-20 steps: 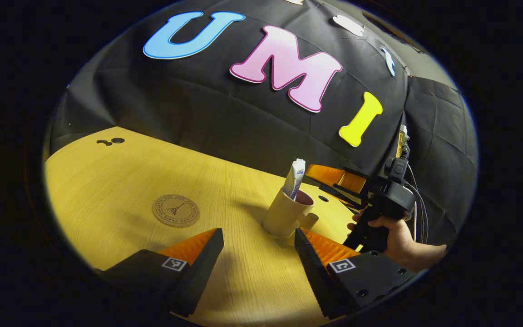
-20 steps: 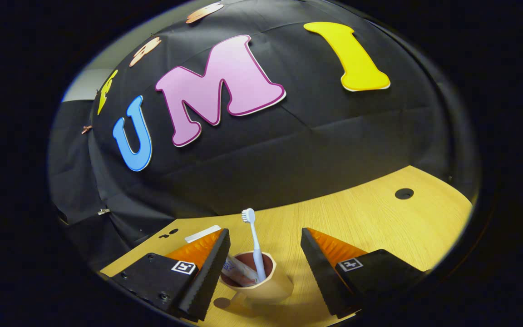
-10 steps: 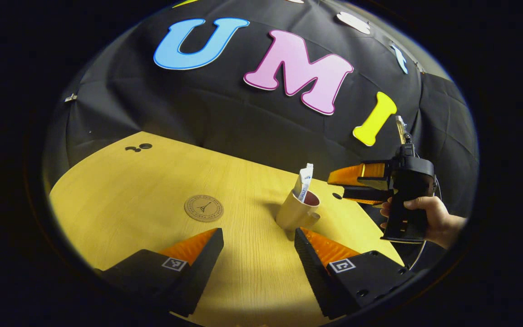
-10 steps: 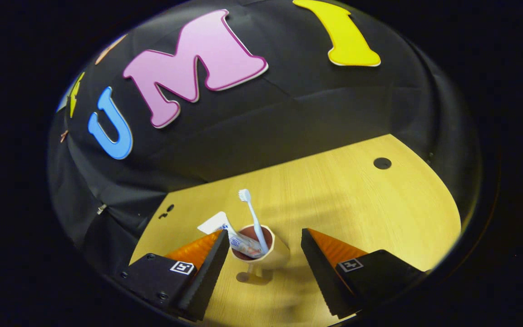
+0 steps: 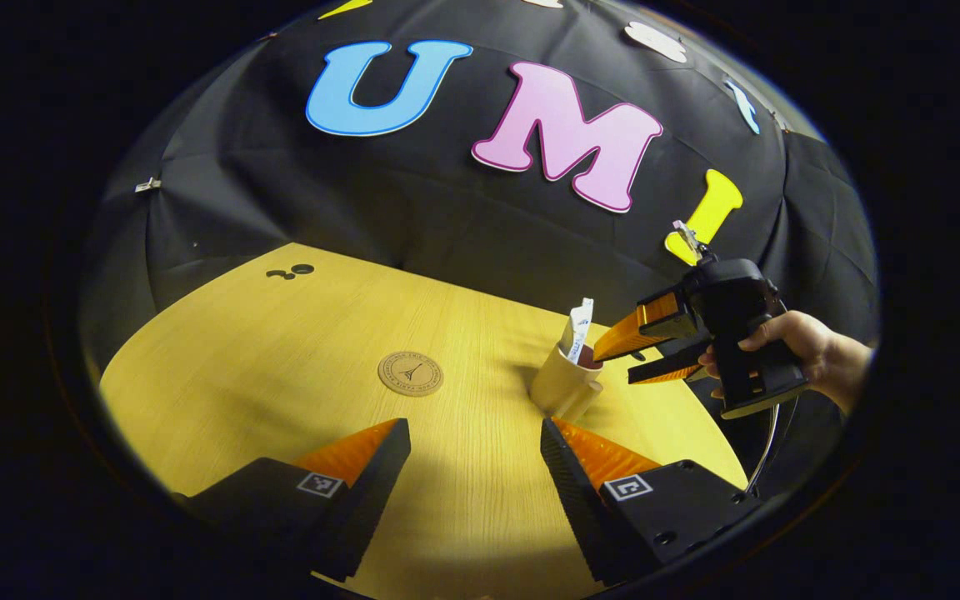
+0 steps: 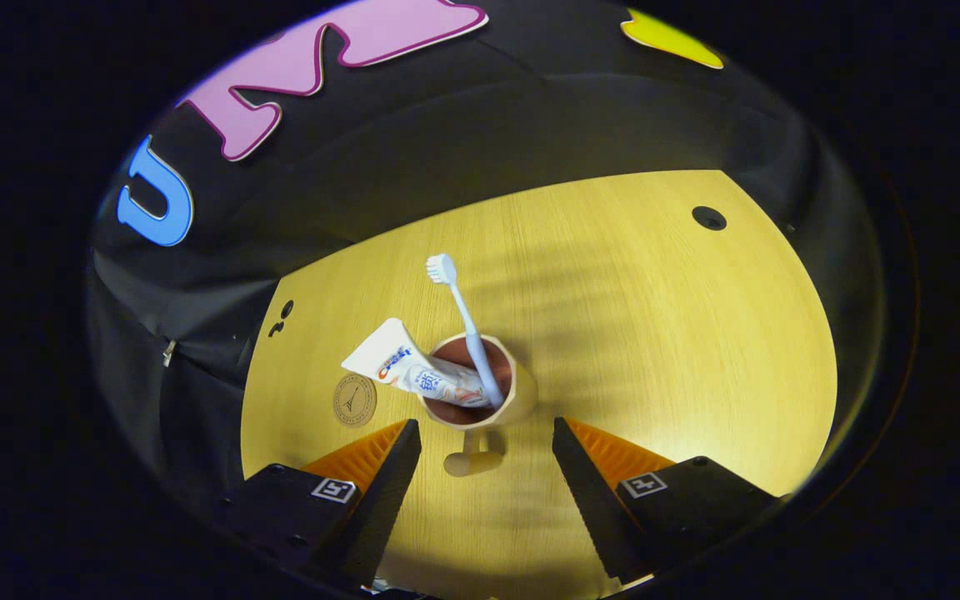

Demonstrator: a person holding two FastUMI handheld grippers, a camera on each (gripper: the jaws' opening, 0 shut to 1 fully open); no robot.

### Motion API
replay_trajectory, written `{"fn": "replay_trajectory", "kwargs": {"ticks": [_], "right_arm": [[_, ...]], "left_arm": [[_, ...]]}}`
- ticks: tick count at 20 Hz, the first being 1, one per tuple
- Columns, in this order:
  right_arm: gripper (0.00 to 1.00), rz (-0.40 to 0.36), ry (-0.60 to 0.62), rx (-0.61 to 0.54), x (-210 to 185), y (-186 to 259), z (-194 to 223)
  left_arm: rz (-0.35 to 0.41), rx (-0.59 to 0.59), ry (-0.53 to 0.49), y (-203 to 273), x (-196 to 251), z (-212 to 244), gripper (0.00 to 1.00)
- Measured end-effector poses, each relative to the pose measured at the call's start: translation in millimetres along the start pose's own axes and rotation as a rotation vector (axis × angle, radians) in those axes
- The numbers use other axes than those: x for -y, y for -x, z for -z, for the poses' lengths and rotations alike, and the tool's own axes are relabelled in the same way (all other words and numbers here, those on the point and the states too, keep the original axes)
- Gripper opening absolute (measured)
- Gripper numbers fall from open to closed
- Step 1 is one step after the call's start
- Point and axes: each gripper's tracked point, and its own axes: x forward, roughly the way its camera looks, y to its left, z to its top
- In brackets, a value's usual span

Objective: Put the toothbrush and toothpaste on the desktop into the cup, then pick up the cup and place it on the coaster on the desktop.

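Toothbrush [image 6: 465,321] and toothpaste [image 6: 410,372] stand in the cup [image 6: 503,402]. Both my tongs, left [image 5: 473,457] and right [image 6: 487,460], gape empty. Next: grip cup, carry to coaster [image 6: 354,400].

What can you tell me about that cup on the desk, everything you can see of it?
The cup is a beige mug, matt outside and dark reddish-brown inside, with a stubby handle pointing toward the right gripper. It stands upright on the wooden desktop, right of the round coaster, not on it. A white toothbrush and a toothpaste tube lean inside it. Neither gripper touches it.
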Motion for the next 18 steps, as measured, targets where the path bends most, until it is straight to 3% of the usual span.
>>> {"fn": "replay_trajectory", "kwargs": {"ticks": [4,9,14,15,17,18], "right_arm": [[0.98,0.004,-0.009,-0.082,-12.6,-23.6,17.8],[0.96,0.095,0.017,-0.192,-5.2,-65.2,47.1],[0.96,0.162,0.010,-0.221,3.7,-91.3,55.7],[0.95,0.170,0.007,-0.226,3.8,-92.2,57.4],[0.78,0.190,0.008,-0.236,6.1,-93.5,60.5],[0.75,0.194,0.004,-0.236,5.8,-94.1,60.3]], "left_arm": [[-0.023,-0.019,0.018,5.7,-9.6,8.2,0.98],[-0.037,-0.067,0.024,12.6,-14.3,17.7,0.98],[-0.041,-0.081,0.048,12.5,-18.4,11.8,0.98],[-0.035,-0.083,0.052,11.6,-17.3,11.4,0.98],[-0.021,-0.096,0.044,11.5,-16.3,13.3,0.98],[-0.016,-0.107,0.035,12.7,-18.0,15.6,0.98]]}}
